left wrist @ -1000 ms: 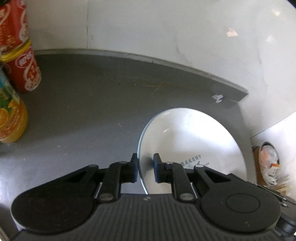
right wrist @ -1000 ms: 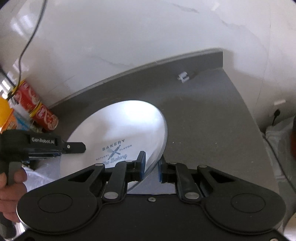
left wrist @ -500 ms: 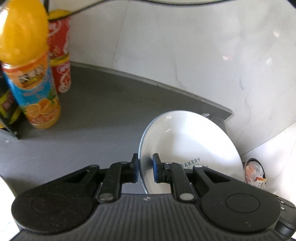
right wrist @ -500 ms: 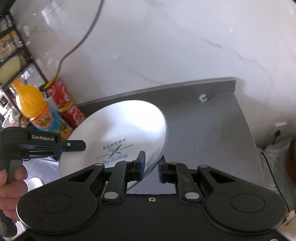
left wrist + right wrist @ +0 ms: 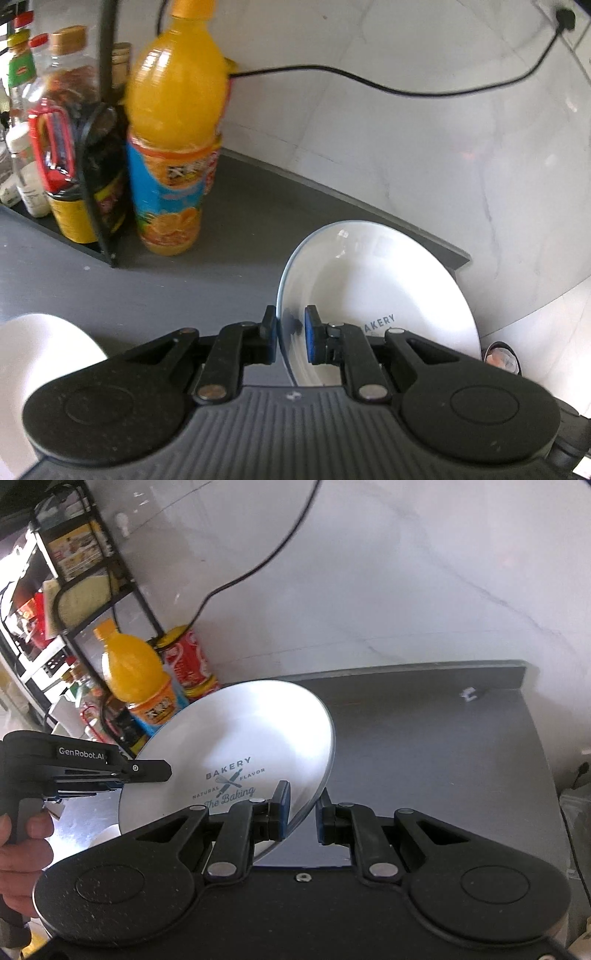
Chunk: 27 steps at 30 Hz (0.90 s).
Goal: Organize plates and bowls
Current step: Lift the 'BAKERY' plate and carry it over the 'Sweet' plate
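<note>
A round white ceramic plate (image 5: pixel 236 753) printed with "BAKERY" hangs tilted above the dark grey counter (image 5: pixel 436 746), off its surface. The left tongs (image 5: pixel 290 336) are clamped on the plate's rim at one side, and the right tongs (image 5: pixel 301 814) grip the opposite rim. A plastic orange-juice bottle (image 5: pixel 173 136) stands near the counter's back edge, beside a black wire rack (image 5: pixel 92 602).
</note>
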Tool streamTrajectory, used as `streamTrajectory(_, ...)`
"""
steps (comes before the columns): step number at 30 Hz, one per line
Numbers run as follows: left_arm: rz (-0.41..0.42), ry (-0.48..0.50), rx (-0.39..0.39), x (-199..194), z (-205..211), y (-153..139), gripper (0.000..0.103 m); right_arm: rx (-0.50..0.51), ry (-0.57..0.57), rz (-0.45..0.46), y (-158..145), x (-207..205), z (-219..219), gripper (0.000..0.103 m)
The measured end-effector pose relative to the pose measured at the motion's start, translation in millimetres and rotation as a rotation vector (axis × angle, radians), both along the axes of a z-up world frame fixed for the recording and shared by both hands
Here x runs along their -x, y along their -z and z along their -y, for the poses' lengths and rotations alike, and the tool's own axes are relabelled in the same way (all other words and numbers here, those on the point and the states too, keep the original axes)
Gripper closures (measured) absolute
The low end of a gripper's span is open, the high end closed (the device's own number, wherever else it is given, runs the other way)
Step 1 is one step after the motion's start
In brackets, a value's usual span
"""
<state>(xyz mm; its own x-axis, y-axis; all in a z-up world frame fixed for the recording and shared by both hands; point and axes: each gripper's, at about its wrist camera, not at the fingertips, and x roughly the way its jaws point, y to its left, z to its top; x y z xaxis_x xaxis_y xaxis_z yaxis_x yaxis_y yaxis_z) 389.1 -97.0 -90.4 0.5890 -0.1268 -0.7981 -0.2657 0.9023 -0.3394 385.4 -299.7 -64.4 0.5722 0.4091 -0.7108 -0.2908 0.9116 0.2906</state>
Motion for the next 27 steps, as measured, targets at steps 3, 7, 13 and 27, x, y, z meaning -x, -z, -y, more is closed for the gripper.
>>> streamTrajectory(3,0.008,-0.002,0.003,6,-17,-5,0.09,-0.006,0.002,0.006,-5,5,-17,0.089)
streamTrajectory(7,0.015,-0.008,0.01,16,-41,-12,0.09,-0.022,0.01,0.004,-6,15,-39,0.089)
streamTrajectory(13,0.012,-0.001,0.021,32,-81,-17,0.09,-0.038,0.013,-0.006,-4,30,-68,0.089)
streamTrajectory(27,0.0,-0.01,0.013,70,-155,-18,0.09,-0.077,-0.002,-0.042,7,66,-135,0.089)
